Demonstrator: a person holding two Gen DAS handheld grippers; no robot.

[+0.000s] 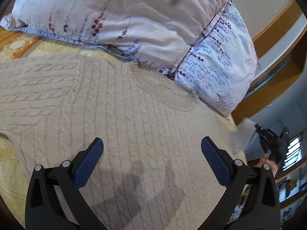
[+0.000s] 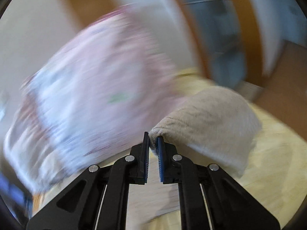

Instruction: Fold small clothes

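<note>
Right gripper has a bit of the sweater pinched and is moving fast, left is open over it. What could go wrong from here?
1. The right gripper holds the beige sweater only by a small bunched edge near the fingertips; a fast pull could slip it free.
2. The left gripper hangs open above the knit, pinning nothing, so the whole garment may drag instead of folding.
3. The floral pillow lies against the sweater's far edge and could snag the fold.

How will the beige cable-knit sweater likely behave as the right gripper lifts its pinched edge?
Probably floppy: where the right gripper pinches it, the sweater bunches and droops in a soft fold. Likely fairly heavy for a garment, given the thick cable knit spread under the open left gripper. Unlikely to slip, since the textured knit sits between ridged pads.
</note>
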